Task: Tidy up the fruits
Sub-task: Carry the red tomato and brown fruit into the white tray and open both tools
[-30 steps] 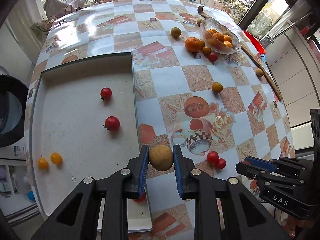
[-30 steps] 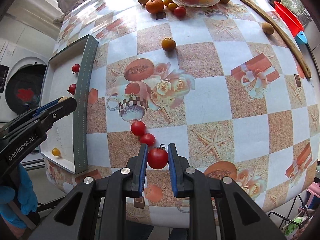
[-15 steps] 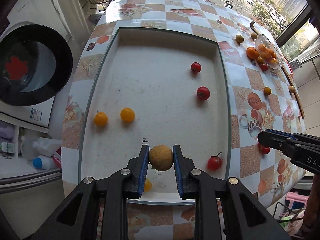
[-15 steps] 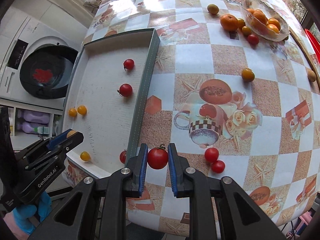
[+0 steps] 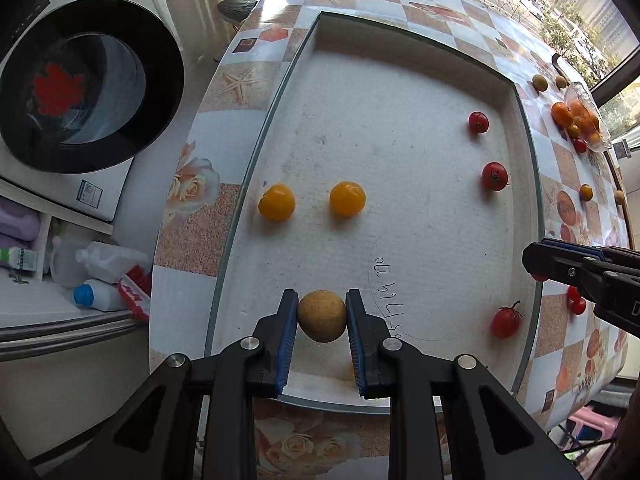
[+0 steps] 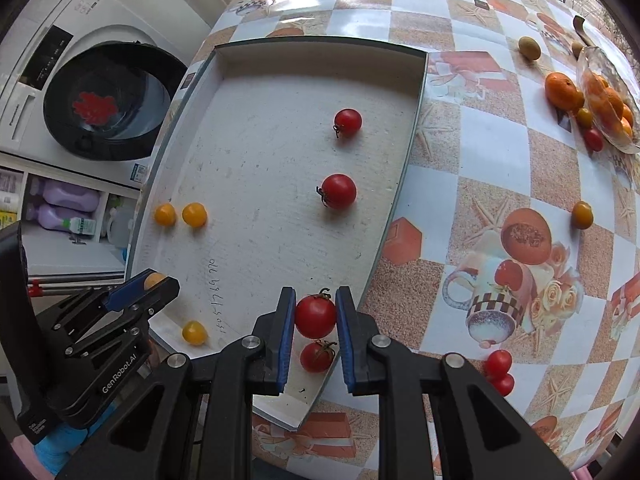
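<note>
Left gripper [image 5: 322,322] is clamping a tan round fruit [image 5: 322,321] between its blue pads, hanging over the near end of the white tray [image 5: 400,152]. Right gripper [image 6: 315,317] is gripping a red tomato [image 6: 315,316], hanging above another tomato [image 6: 317,357] lying near the tray's right wall. Two yellow fruits [image 5: 347,199] are sitting side by side mid-tray.

The tray [image 5: 400,128] has a matt, grainy white floor, and the surface [image 6: 480,152] wears a glossy printed cloth that catches the light. The brown fruit [image 5: 322,316] looks rough and dull, the red tomato [image 6: 315,316] smooth and shiny. Both black tongs look like matt plastic with blue ribbed pads [image 5: 287,344] and bright metal screws.
</note>
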Demonstrator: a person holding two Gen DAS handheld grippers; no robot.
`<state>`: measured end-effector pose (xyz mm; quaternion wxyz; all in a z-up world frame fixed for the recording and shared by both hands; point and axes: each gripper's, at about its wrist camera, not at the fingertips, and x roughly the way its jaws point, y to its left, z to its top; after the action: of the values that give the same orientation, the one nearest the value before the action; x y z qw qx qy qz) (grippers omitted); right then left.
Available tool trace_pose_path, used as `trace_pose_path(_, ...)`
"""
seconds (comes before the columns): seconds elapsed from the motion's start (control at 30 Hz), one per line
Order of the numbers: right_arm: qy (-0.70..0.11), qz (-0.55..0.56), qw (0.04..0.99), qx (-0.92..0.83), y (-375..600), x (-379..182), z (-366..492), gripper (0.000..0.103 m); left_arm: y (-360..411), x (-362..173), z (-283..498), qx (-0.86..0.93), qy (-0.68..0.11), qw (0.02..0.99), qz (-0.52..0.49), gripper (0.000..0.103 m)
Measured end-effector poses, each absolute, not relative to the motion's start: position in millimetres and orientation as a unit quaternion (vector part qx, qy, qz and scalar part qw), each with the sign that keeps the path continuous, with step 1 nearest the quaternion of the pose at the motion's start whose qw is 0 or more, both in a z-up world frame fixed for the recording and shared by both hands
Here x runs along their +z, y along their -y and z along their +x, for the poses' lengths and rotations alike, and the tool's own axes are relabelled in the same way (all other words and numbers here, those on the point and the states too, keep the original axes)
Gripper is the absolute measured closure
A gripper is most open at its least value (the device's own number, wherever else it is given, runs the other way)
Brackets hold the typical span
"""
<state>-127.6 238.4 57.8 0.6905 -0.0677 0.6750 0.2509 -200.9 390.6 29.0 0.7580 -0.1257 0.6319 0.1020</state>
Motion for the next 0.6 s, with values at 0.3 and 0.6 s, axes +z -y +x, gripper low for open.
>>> trace_pose_path(0.3, -0.681, -0.081, 0.686, 0.243, -254.3, 43.0, -123.7, 0.081, -389.3, 18.6, -199.0, 0.099, -0.641, 0.751, -0.123, 0.078)
trace_pose_path(0.6, -0.687, -0.111, 0.679, 0.235, -272.3, 23.8, -121.0, 0.081, -386.4, 14.2, -198.9, 0.105, -0.648, 0.746, -0.110, 0.078)
